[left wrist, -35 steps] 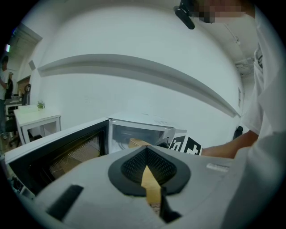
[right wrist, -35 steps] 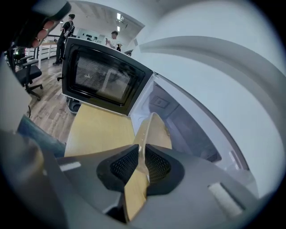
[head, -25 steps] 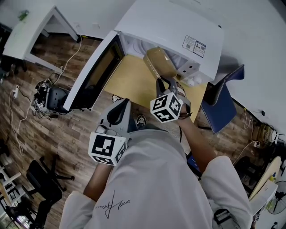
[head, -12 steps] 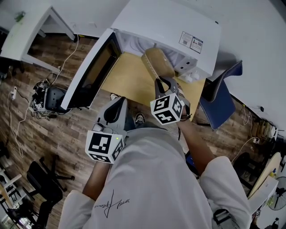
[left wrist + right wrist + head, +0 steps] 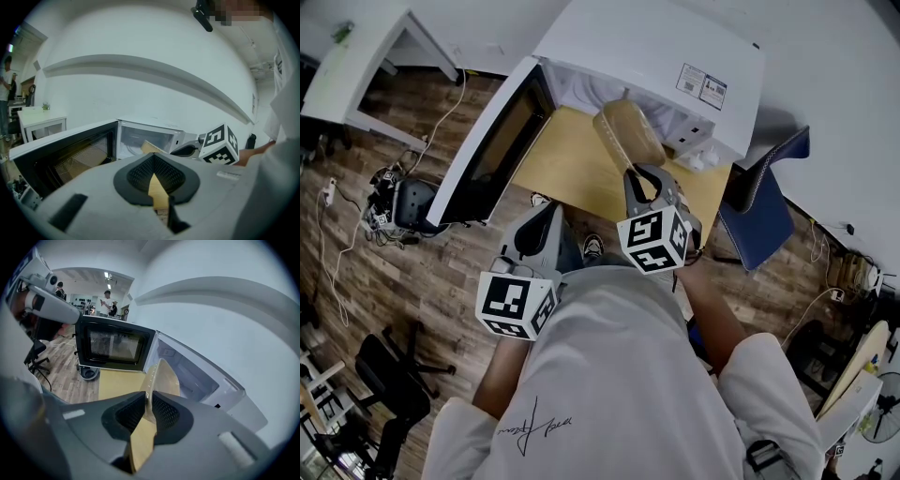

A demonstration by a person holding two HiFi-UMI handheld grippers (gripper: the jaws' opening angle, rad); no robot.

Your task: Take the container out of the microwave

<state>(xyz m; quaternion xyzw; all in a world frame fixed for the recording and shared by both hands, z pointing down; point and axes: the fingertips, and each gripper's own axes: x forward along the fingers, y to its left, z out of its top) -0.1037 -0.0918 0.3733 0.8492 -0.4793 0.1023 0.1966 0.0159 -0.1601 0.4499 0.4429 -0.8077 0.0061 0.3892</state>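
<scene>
Lower centre, the left gripper (image 5: pixel 546 216) hangs closed and empty. Beyond it, the right gripper (image 5: pixel 641 174) pinches the rim of the tan oval container (image 5: pixel 628 131). The container is now drawn further clear of the open white microwave (image 5: pixel 656 56), above the yellow wooden table (image 5: pixel 567 164), so removal looks nearly done.

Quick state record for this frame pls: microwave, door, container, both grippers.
microwave: white, on the table
door: open, swung to the left in the head view
container: tan, tilted, at the cavity mouth; cannot tell if fully clear
right gripper: shut on the container's rim
left gripper: jaws together, nothing between them, short of the microwave
</scene>
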